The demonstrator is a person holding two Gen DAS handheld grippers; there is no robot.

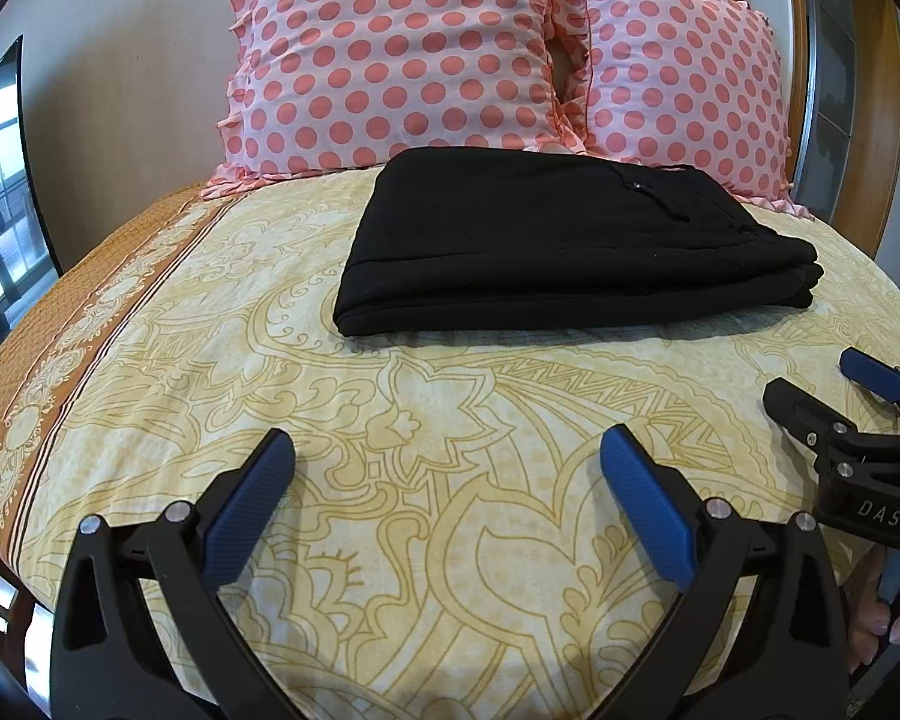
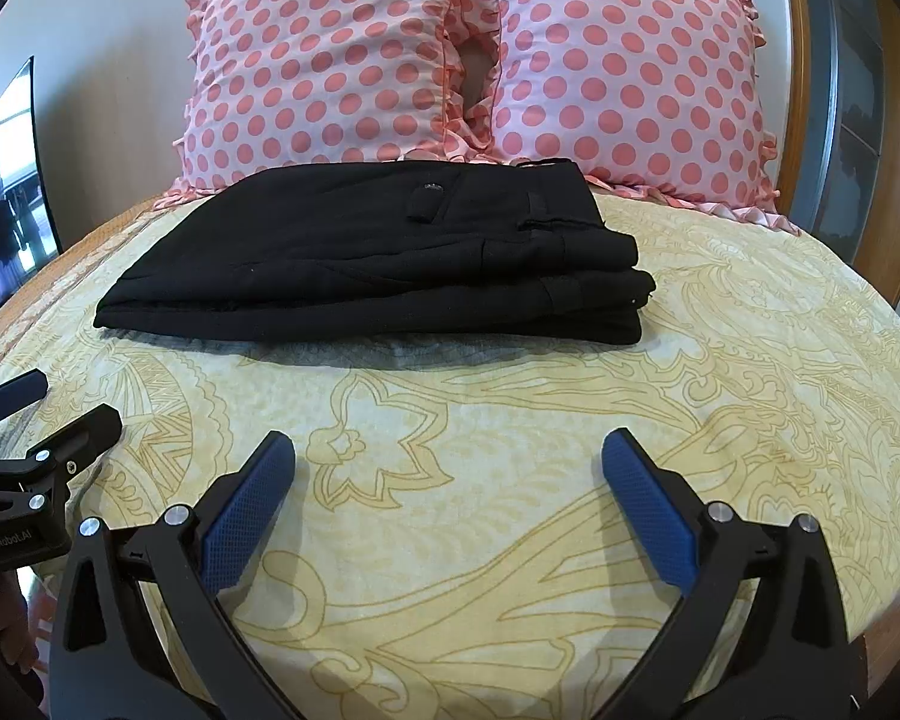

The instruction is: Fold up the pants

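Observation:
Black pants (image 1: 558, 240) lie folded in a compact stack on the yellow patterned bedsheet (image 1: 420, 420), just in front of the pillows; they also show in the right wrist view (image 2: 378, 258), waistband end to the right. My left gripper (image 1: 447, 450) is open and empty, hovering over the sheet well short of the pants. My right gripper (image 2: 448, 450) is open and empty too, also short of the pants. The right gripper shows at the right edge of the left wrist view (image 1: 822, 384), and the left gripper at the left edge of the right wrist view (image 2: 60, 402).
Two pink polka-dot pillows (image 1: 390, 54) (image 2: 618, 72) stand against the wall behind the pants. A wooden bed frame (image 1: 870, 90) rises at the right. A dark screen (image 1: 0, 180) stands at the left. The bed's orange border (image 1: 60, 348) runs along the left edge.

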